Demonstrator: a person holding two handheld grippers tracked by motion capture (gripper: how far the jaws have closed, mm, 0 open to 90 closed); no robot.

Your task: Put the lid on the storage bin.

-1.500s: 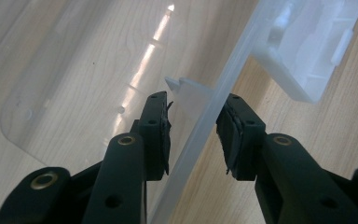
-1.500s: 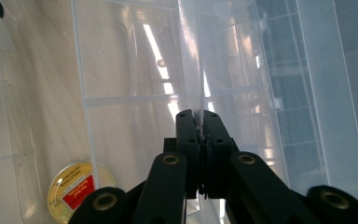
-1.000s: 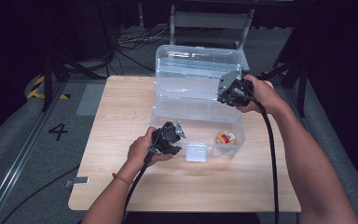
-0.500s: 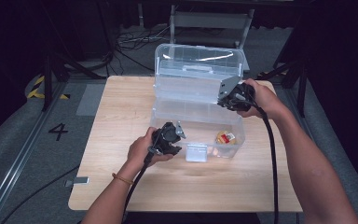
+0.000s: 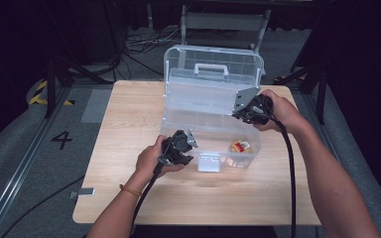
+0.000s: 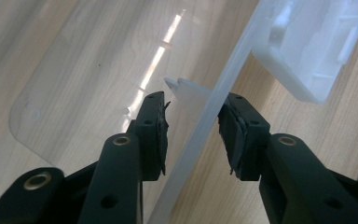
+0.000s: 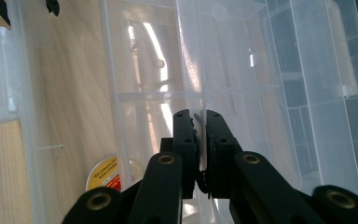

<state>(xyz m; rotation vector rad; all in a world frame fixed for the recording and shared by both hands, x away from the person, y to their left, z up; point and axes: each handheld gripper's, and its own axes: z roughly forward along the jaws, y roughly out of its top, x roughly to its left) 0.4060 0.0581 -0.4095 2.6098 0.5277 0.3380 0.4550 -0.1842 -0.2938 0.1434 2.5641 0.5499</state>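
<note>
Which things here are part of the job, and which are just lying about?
In the job:
clear plastic box
inner tray, pinched by right hand-held gripper
left hand-held gripper, open astride the box's front wall

Lying about:
small yellow-red item in the box
table

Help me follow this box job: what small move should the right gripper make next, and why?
Probably lift the inner tray a little higher. The right gripper is shut on its clear wall, the lid stands open, and the left gripper straddles the box's front rim, jaws apart, ready to steady it.
</note>
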